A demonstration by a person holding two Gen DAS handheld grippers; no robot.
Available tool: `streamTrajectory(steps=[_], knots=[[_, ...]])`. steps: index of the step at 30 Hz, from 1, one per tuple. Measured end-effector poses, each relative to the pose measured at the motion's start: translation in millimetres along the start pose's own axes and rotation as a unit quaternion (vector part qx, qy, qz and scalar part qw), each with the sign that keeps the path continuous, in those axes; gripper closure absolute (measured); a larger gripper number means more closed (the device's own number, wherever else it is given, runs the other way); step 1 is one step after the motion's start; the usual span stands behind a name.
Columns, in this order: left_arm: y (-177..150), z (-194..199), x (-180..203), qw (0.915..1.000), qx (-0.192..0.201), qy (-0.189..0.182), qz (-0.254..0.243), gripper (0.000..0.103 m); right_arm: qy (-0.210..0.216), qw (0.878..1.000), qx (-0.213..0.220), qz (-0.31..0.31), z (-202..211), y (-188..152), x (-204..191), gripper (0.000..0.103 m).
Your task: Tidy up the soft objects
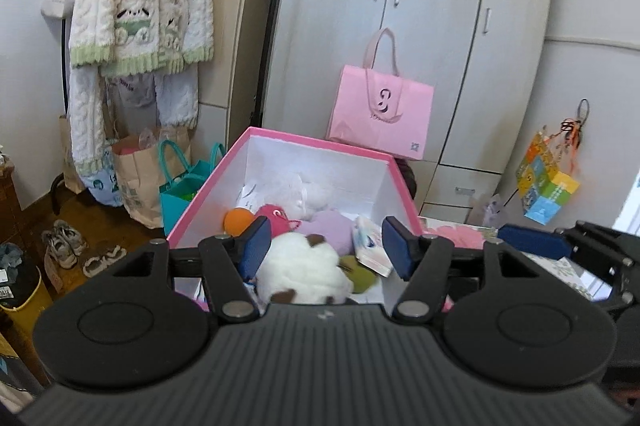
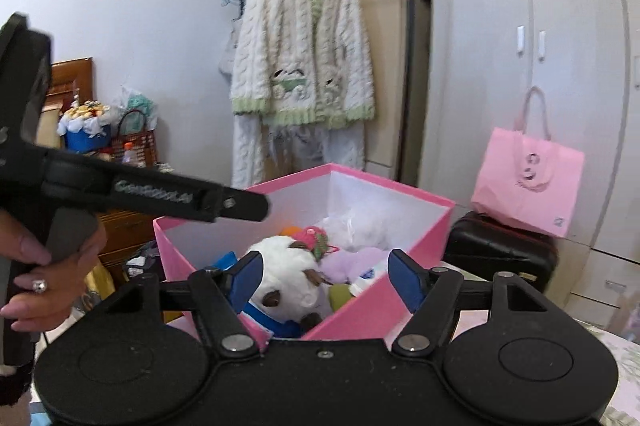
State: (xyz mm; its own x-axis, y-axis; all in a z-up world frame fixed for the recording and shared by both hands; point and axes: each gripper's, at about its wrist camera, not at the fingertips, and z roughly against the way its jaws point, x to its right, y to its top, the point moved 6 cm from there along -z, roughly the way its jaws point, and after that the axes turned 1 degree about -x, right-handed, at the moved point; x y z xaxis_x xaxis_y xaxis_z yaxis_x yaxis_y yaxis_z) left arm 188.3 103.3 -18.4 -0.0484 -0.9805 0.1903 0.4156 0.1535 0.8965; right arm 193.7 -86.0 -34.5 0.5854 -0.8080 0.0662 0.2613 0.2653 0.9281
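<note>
A matt pink cardboard box [image 1: 394, 171] holds fluffy plush toys [image 1: 300, 266]. A chunky cable-knit cardigan [image 2: 304, 57] hangs behind, a smooth pink paper bag [image 2: 528, 181] leans on satin-white wardrobe doors [image 1: 436, 25], and a matt black plastic hand-held gripper [image 1: 325, 246] bears blue rubbery pads [image 1: 256, 246].

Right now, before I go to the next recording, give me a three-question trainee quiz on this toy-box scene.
1. True or false: the white plush toy lies inside the pink box.
2. What hangs on the wardrobe behind the box? A) a pink bag B) a red umbrella C) a black hat
3. Is either hand-held gripper clamped on anything, left hand-held gripper or right hand-held gripper?

Key: 1 true. 2 A, the pink bag. 3 No; both stand open with nothing pressed between the pads, hovering at the box.
</note>
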Motion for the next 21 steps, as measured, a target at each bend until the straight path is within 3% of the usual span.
streamTrajectory(steps=[5, 11, 15, 19, 21], knots=[[-8, 31, 17, 0.9996, 0.015, -0.022, -0.008, 0.038, -0.030, 0.999, 0.008, -0.020, 35, -6, 7, 0.027], [-25, 63, 31, 0.9986, 0.033, -0.042, -0.005, 0.037, -0.056, 0.994, 0.017, -0.092, 82, -31, 24, 0.026], [-31, 76, 44, 0.9975, 0.038, -0.056, -0.022, 0.037, -0.088, 0.991, 0.024, -0.096, 106, -36, 33, 0.026], [-30, 83, 57, 0.9967, 0.038, -0.062, -0.037, 0.035, -0.122, 0.986, 0.020, -0.110, 123, -38, 41, 0.021], [-28, 85, 62, 0.9966, 0.036, -0.056, -0.048, 0.029, -0.144, 0.983, 0.016, -0.116, 128, -36, 45, 0.012]])
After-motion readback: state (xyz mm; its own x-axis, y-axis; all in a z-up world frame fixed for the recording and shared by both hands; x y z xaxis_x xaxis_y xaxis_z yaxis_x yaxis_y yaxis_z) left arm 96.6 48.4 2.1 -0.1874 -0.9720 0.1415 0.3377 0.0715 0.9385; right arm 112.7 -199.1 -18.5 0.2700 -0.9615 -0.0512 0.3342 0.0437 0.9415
